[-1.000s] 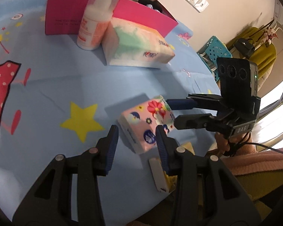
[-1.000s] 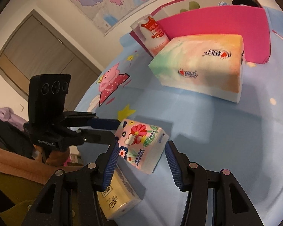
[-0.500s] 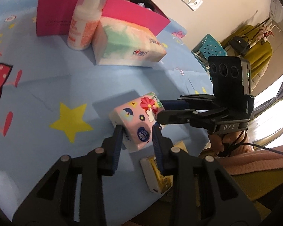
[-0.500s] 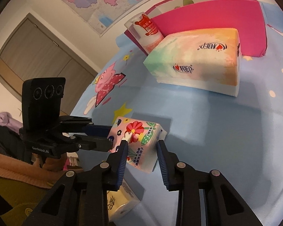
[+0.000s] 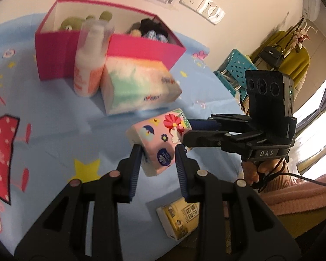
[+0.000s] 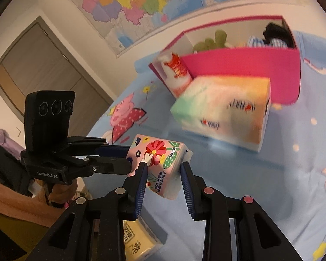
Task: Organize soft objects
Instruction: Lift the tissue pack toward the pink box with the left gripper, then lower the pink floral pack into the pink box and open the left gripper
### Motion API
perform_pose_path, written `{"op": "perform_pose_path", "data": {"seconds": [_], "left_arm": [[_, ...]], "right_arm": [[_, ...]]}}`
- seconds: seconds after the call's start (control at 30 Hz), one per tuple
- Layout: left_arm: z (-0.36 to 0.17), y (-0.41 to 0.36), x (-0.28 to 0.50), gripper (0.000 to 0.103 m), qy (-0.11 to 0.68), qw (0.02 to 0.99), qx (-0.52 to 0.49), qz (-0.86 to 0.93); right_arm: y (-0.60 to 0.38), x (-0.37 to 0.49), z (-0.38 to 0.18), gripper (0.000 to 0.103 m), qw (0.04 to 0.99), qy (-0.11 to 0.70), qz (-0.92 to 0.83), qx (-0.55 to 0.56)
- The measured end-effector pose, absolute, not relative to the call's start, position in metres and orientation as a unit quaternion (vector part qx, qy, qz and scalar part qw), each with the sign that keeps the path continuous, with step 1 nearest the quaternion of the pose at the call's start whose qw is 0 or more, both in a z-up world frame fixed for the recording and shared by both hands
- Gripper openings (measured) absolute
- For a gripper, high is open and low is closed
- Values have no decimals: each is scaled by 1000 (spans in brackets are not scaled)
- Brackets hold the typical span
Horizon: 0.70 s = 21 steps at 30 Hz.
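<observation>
A small pink tissue pack with flower print (image 5: 156,130) (image 6: 160,150) hangs just above the blue tablecloth. My left gripper (image 5: 158,152) is shut on its near end, and its fingers (image 6: 119,150) come in from the left in the right wrist view. My right gripper (image 6: 163,169) is shut on the pack's other end, and its fingers (image 5: 197,138) reach in from the right in the left wrist view. Behind stands an open pink box (image 5: 54,54) (image 6: 250,65) with a green plush toy (image 5: 69,24) and dark cloth items inside.
A large pastel tissue box (image 5: 137,87) (image 6: 223,108) and a white and orange bottle (image 5: 89,65) (image 6: 178,74) stand in front of the pink box. A yellow tissue pack (image 5: 180,217) (image 6: 137,243) lies at the table's near edge. A teal basket (image 5: 237,65) sits beyond the table.
Both grippers closed on the flowered tissue pack from opposite ends and raised it off the tablecloth; the pink box's inside has come into view.
</observation>
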<state>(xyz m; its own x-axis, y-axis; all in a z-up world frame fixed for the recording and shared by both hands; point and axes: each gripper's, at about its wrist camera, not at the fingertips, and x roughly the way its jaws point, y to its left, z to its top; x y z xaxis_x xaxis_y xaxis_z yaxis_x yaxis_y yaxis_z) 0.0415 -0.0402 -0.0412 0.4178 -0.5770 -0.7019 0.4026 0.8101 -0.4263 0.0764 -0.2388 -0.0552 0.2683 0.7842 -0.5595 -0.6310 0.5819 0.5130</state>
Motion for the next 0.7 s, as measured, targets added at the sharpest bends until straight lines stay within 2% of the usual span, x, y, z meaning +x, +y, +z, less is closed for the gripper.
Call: {"op": "perform_pose_path", "data": {"seconds": [0.7], "left_arm": [[33, -48, 88, 34, 379, 881, -50, -279]], "right_arm": [[-242, 116, 34, 33, 846, 298, 437, 64]]}}
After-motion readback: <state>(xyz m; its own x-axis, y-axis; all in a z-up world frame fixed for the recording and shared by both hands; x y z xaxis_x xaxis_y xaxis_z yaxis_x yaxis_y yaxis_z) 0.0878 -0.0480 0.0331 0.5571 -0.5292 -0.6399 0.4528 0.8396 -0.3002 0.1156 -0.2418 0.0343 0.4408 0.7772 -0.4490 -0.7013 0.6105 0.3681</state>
